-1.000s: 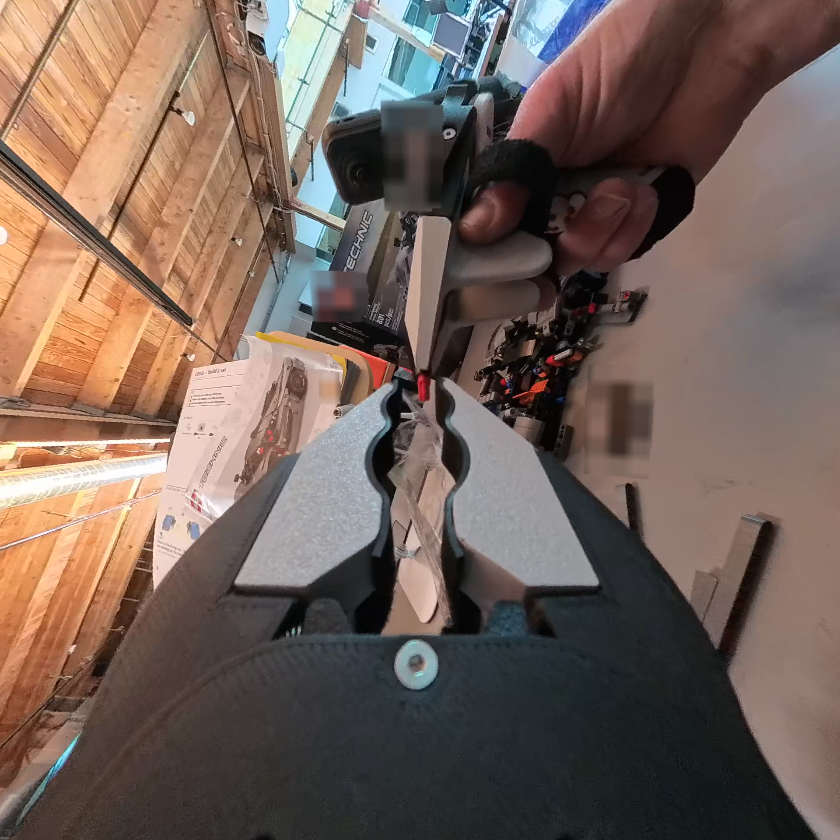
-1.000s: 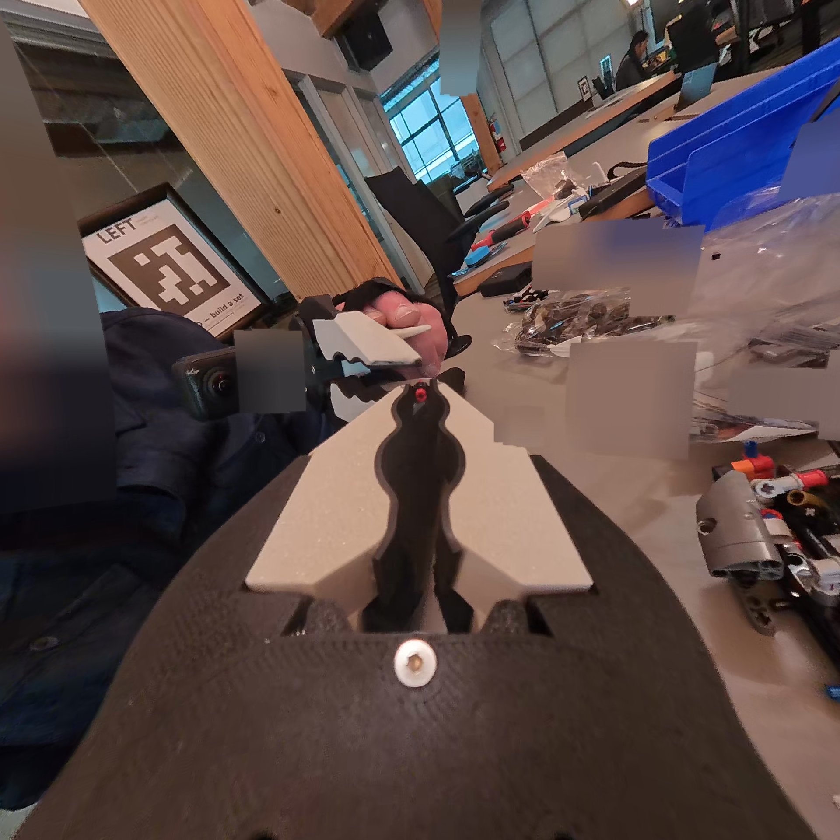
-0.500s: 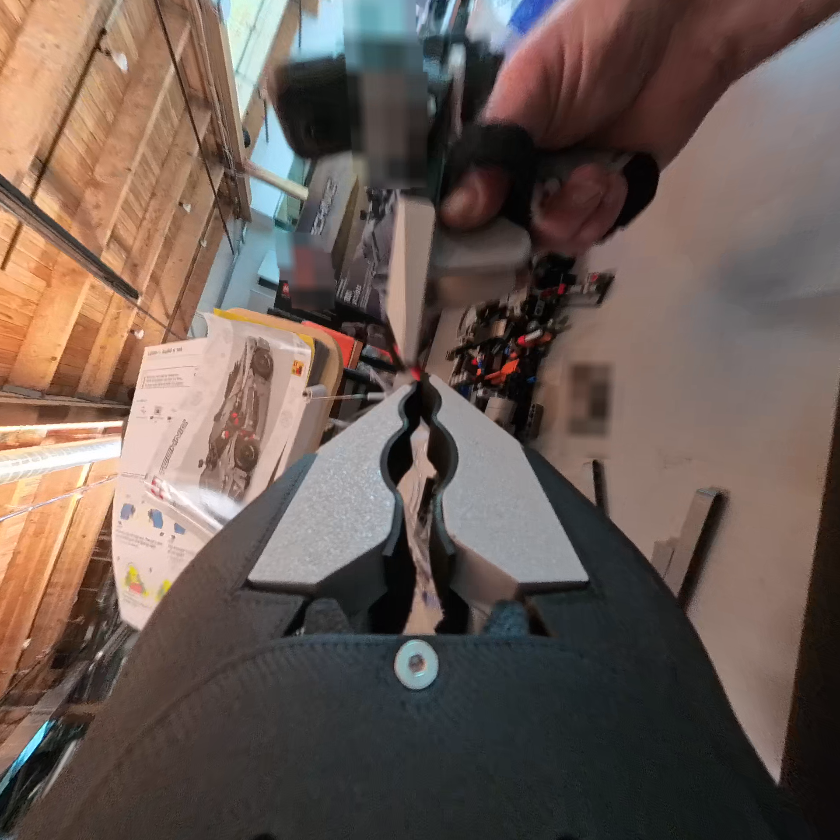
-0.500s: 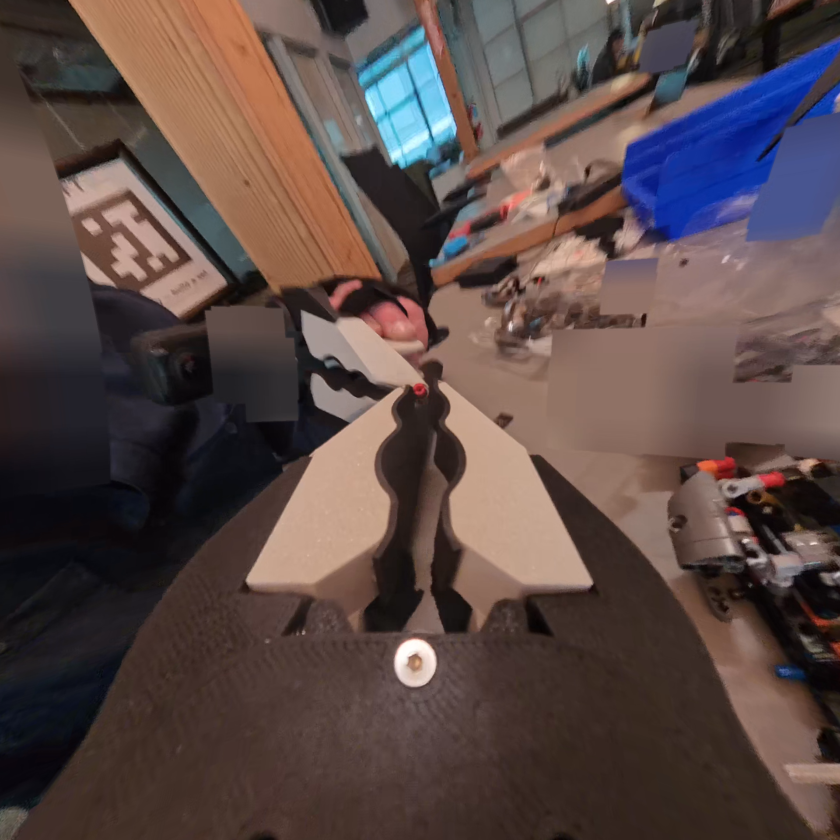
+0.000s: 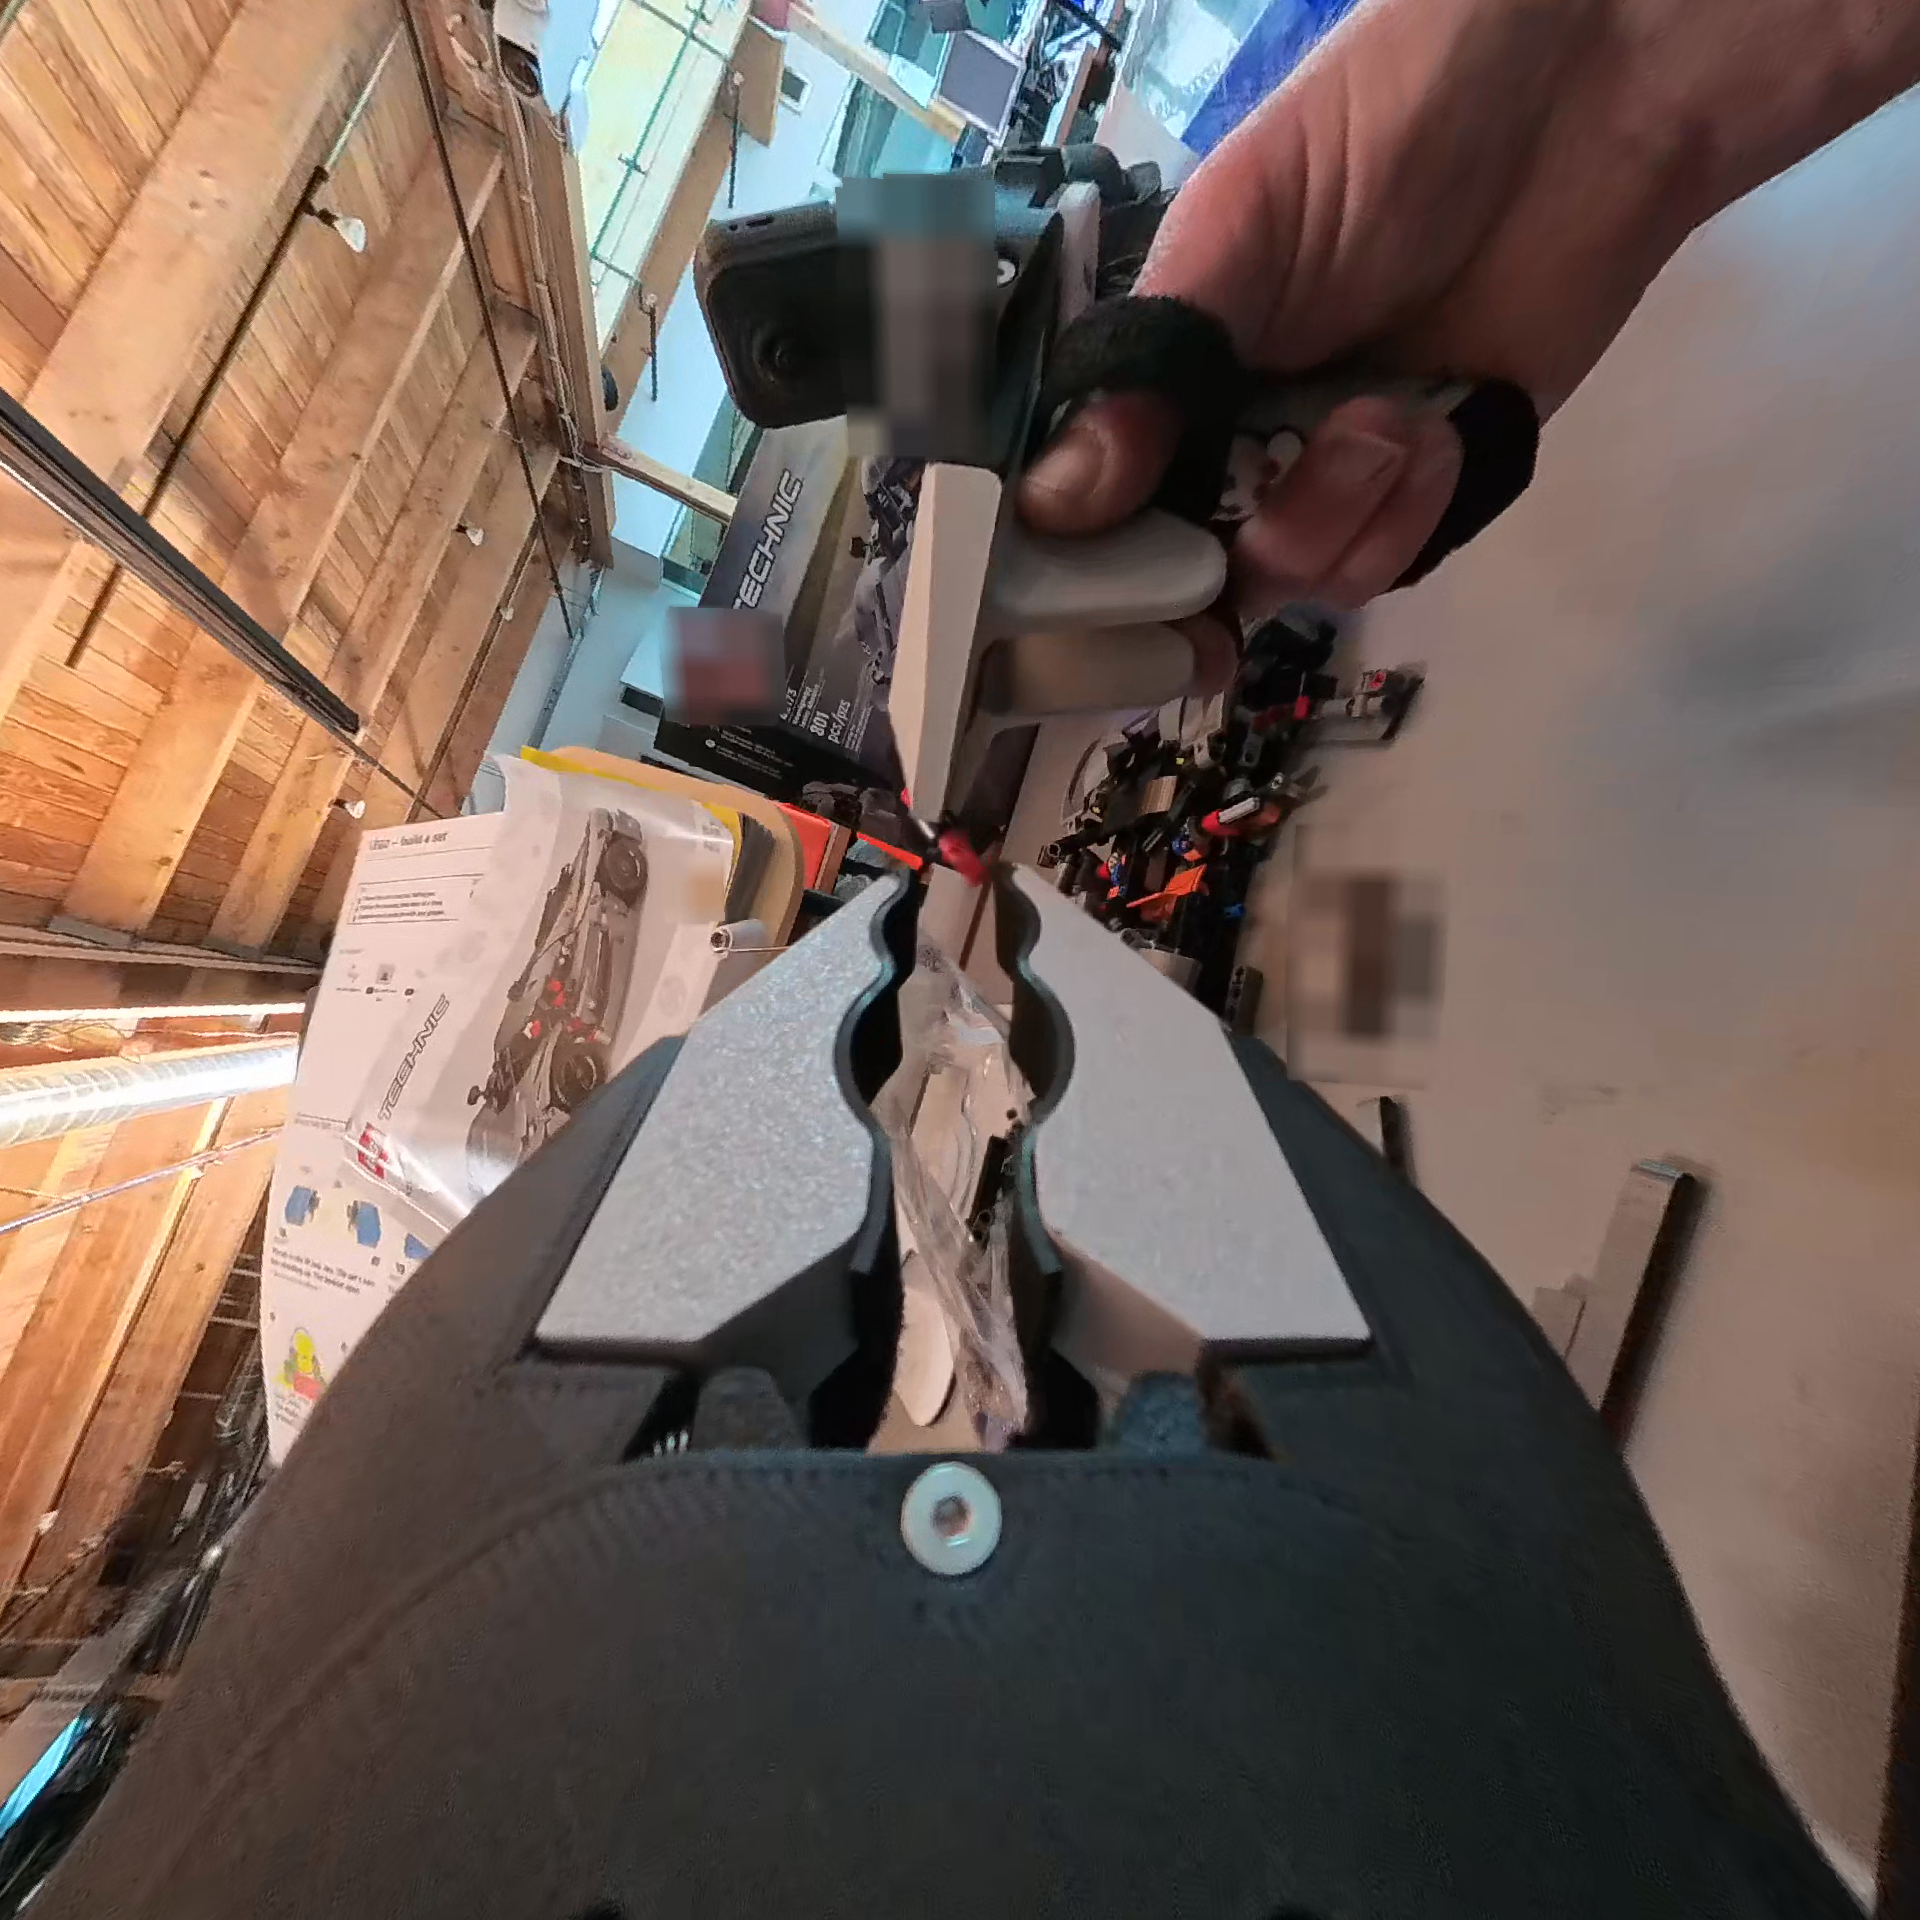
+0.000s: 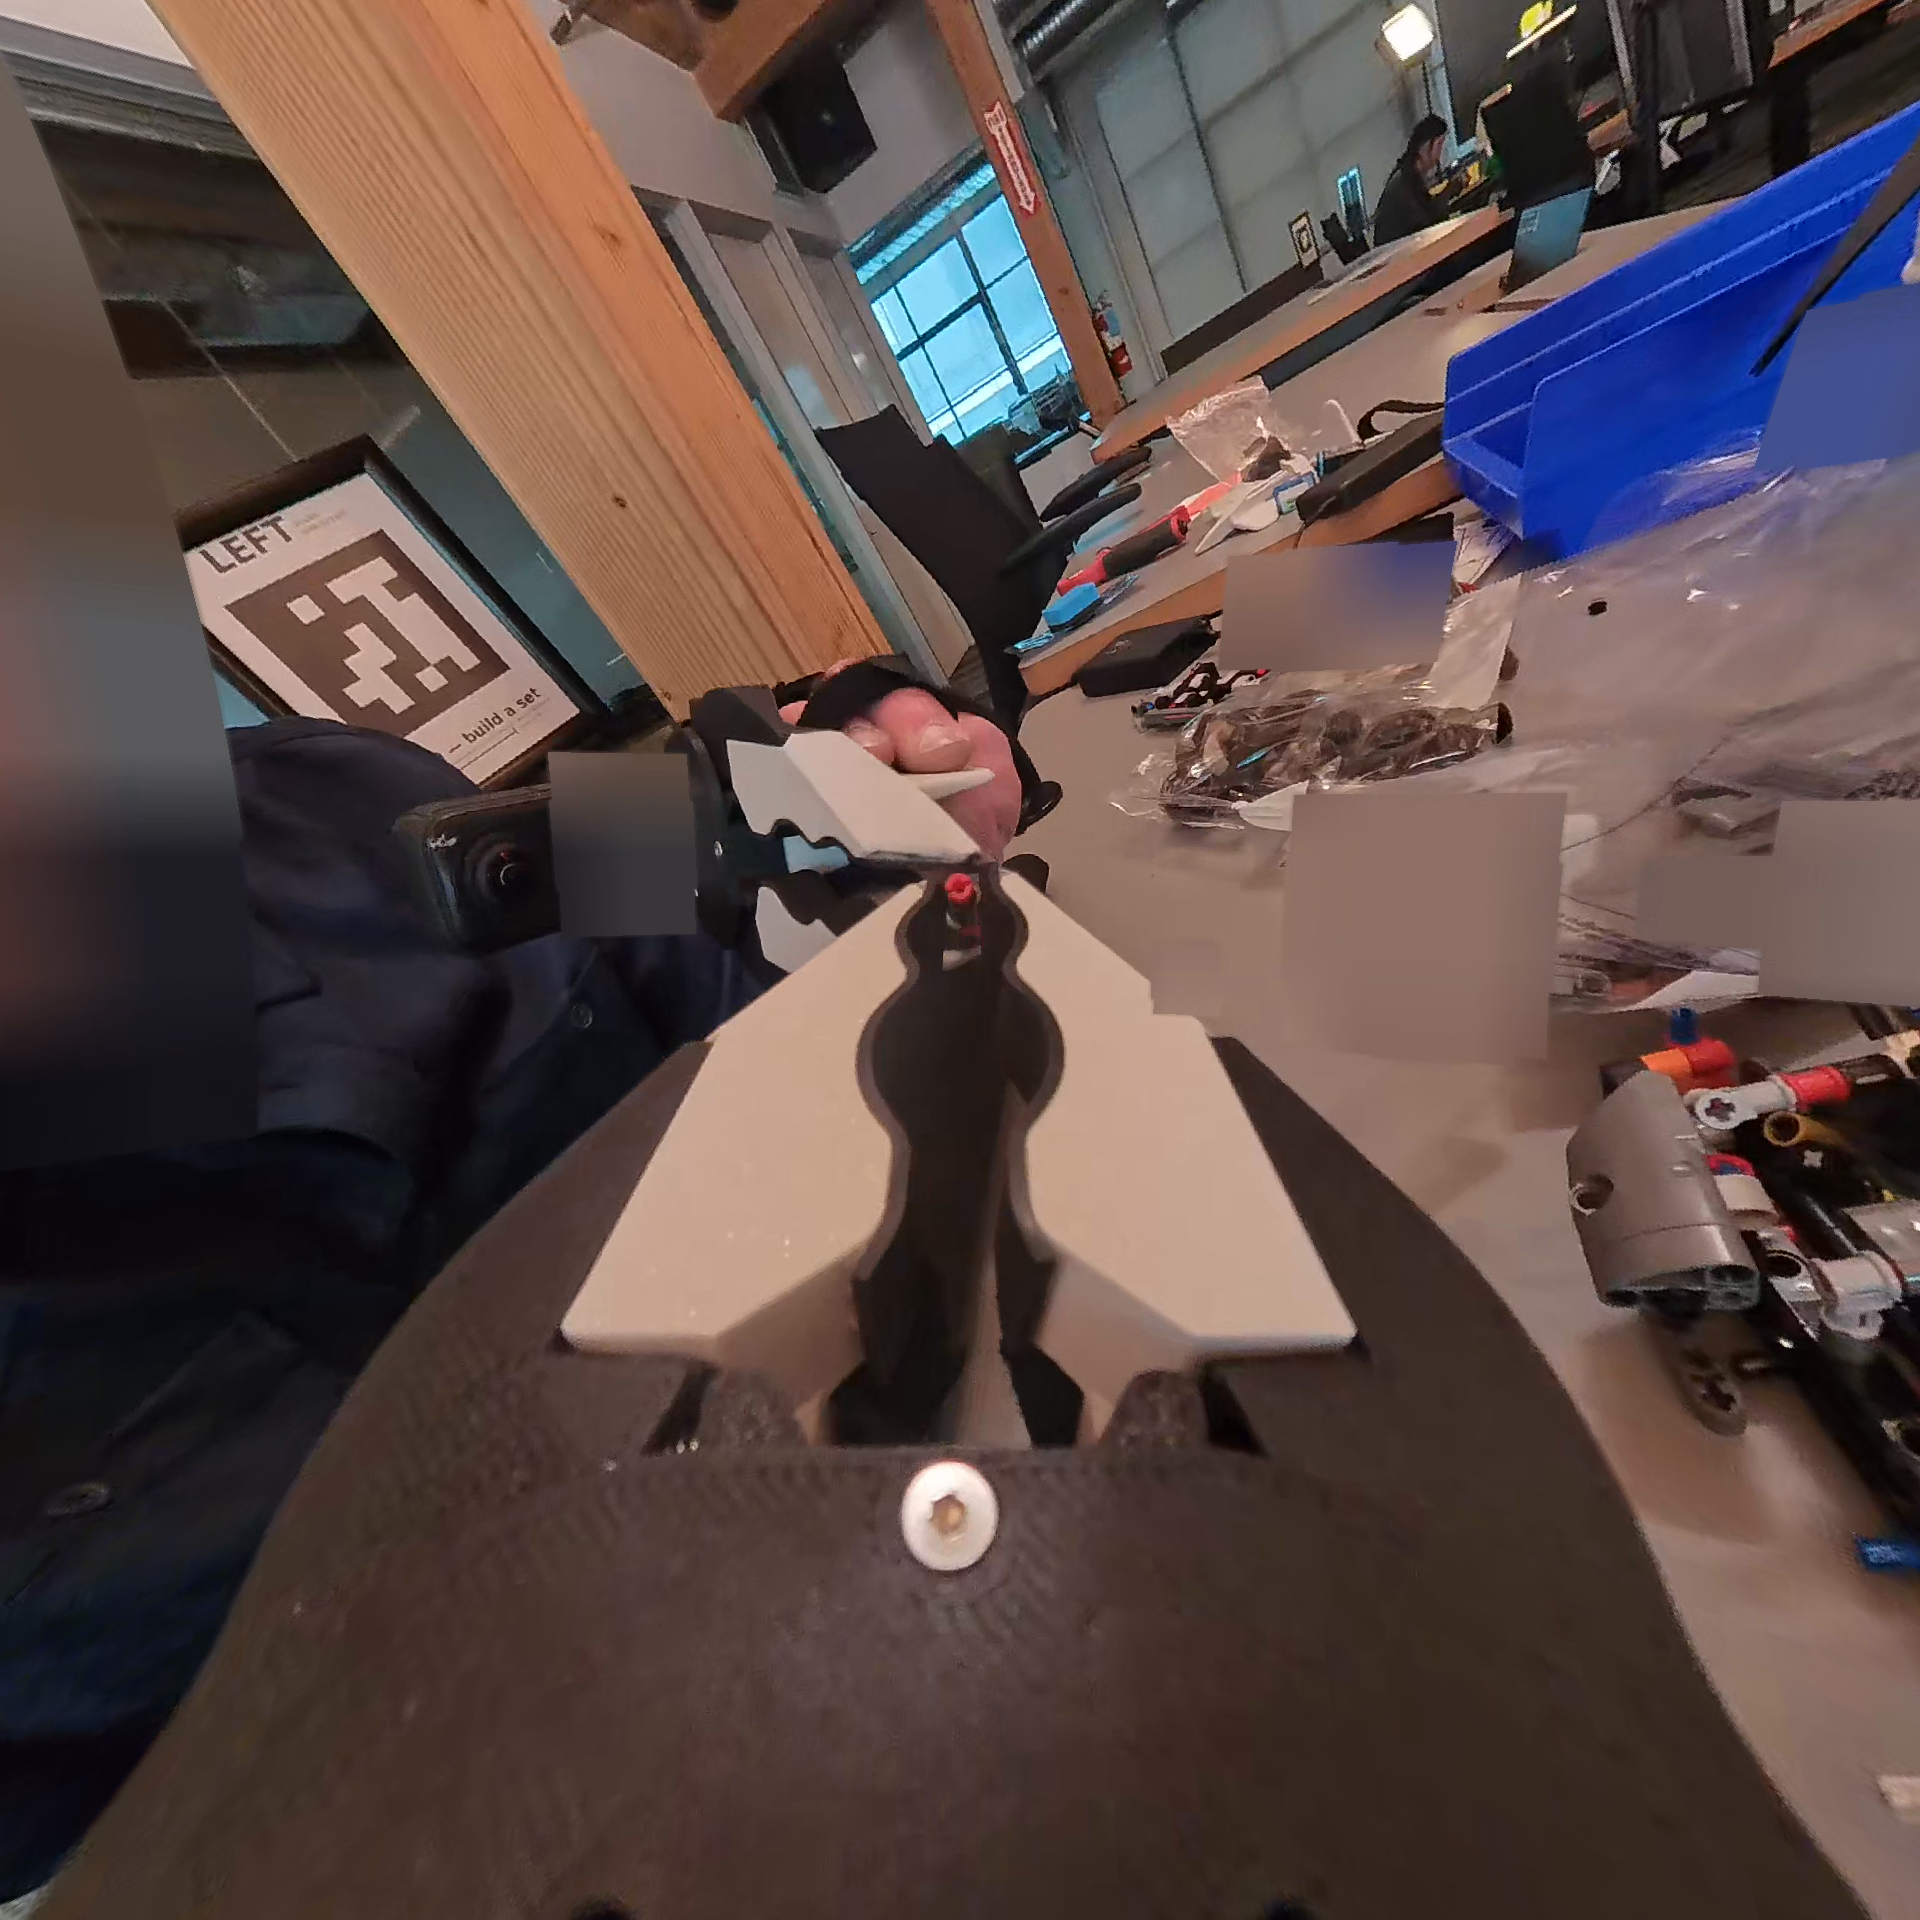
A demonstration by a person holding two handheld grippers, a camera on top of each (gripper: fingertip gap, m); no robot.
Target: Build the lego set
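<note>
Pinching a small red peg (image 6: 958, 889) at its fingertips, the right gripper (image 6: 961, 904) is closed on it. The left gripper (image 5: 948, 883), at twelve o'clock of it, stands slightly parted, tips just beside the peg. The half-built model (image 6: 1766, 1195) lies at three o'clock on the table (image 6: 1403, 1122).

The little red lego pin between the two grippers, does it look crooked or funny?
A bit. The red pin sits pinched at the tip of the right gripper, and in the left wrist view it lies slanted across the gap of the left gripper, not straight along its fingers. Nothing looks broken or spilled.
</note>
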